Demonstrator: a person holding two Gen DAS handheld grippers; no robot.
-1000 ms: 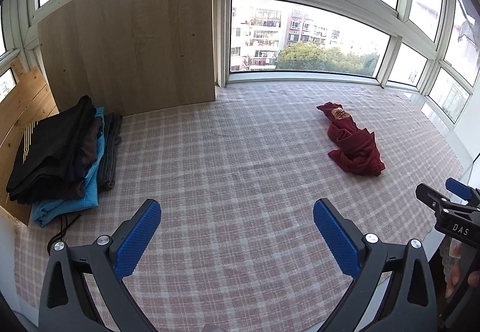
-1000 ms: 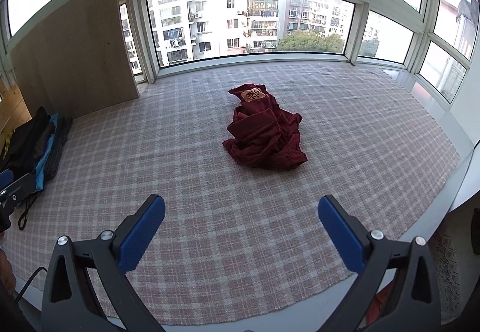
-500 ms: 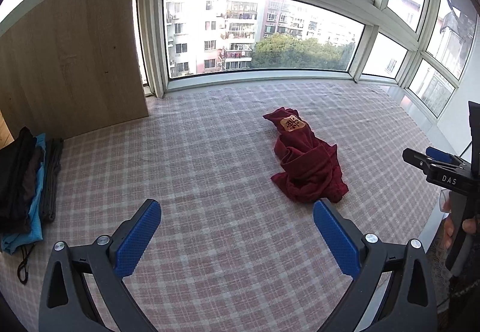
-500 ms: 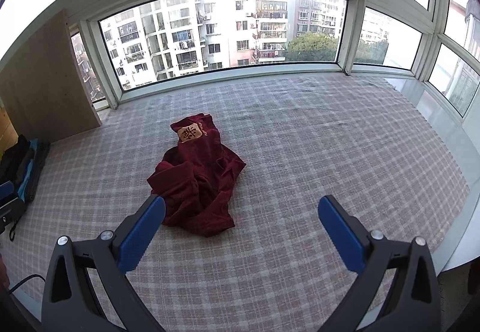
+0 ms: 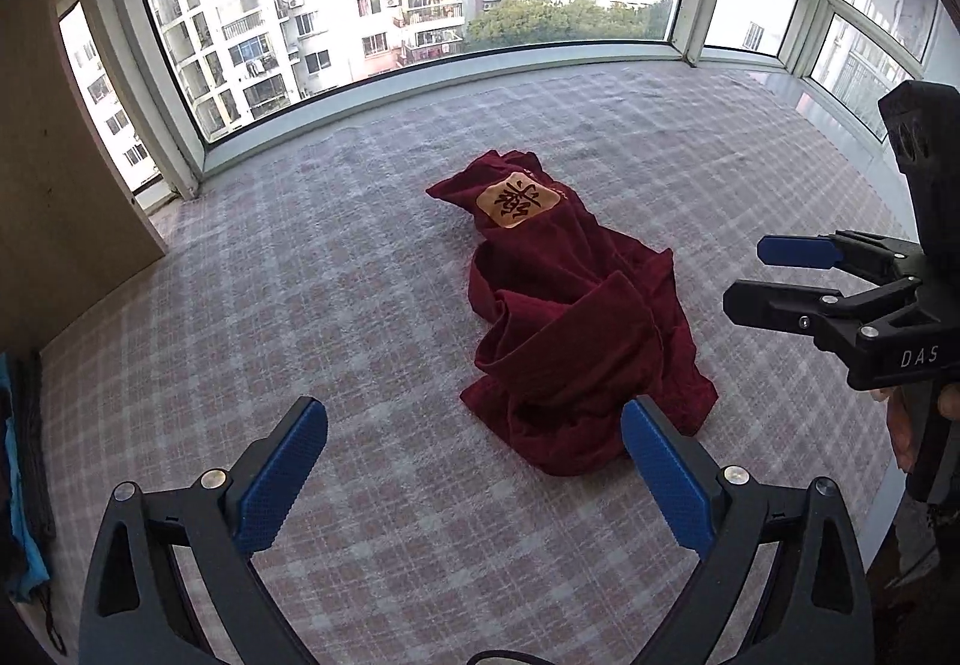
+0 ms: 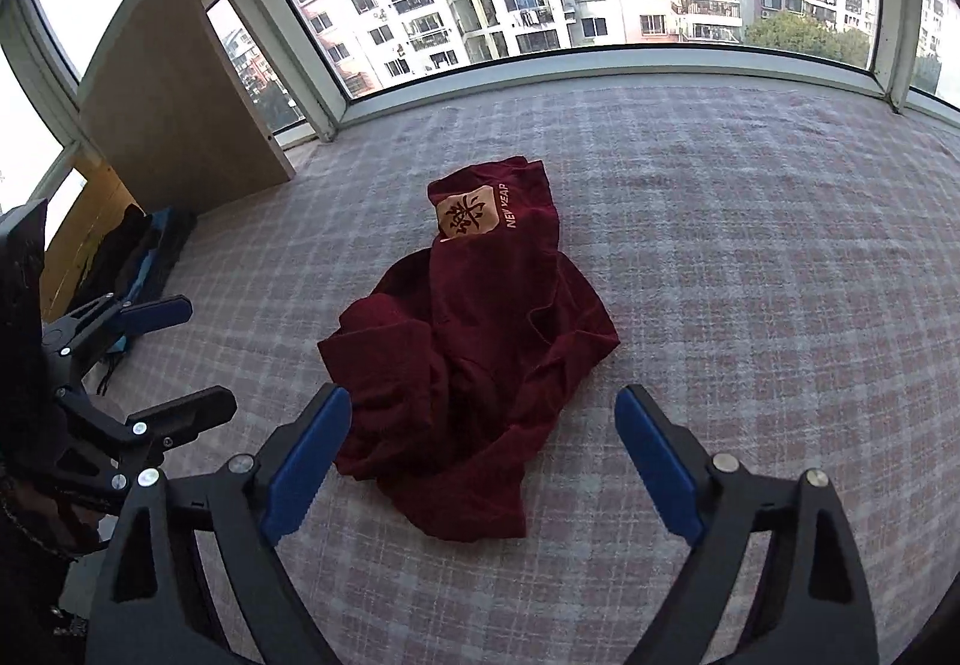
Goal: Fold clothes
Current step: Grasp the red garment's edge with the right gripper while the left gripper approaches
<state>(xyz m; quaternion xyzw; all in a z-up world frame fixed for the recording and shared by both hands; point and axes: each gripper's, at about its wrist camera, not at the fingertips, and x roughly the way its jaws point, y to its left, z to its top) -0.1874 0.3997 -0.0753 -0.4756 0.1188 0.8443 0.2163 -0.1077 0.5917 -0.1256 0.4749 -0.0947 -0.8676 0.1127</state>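
A crumpled dark red garment [image 5: 558, 317] with a tan patch bearing a black character lies on the plaid-covered surface [image 5: 270, 293]. My left gripper [image 5: 474, 470] is open just short of its near edge, and its right finger overlaps the hem. The right gripper [image 5: 762, 278] shows at the right, open and held by a hand. In the right wrist view the garment [image 6: 480, 329] lies straight ahead. The right gripper [image 6: 483, 455] stands open around its near end. The left gripper [image 6: 186, 362] is open at the left.
A stack of folded dark and blue clothes [image 6: 138, 257] lies at the far left by a wooden board [image 6: 180, 107]. Its edge shows in the left wrist view as folded clothes [image 5: 18, 485]. Windows ring the far side. The surface's edge drops off at the right [image 5: 888, 515].
Both grippers have moved in toward the red garment, which now sits much closer and larger. The left view has swung right, away from the folded stack. Both grippers stay open.
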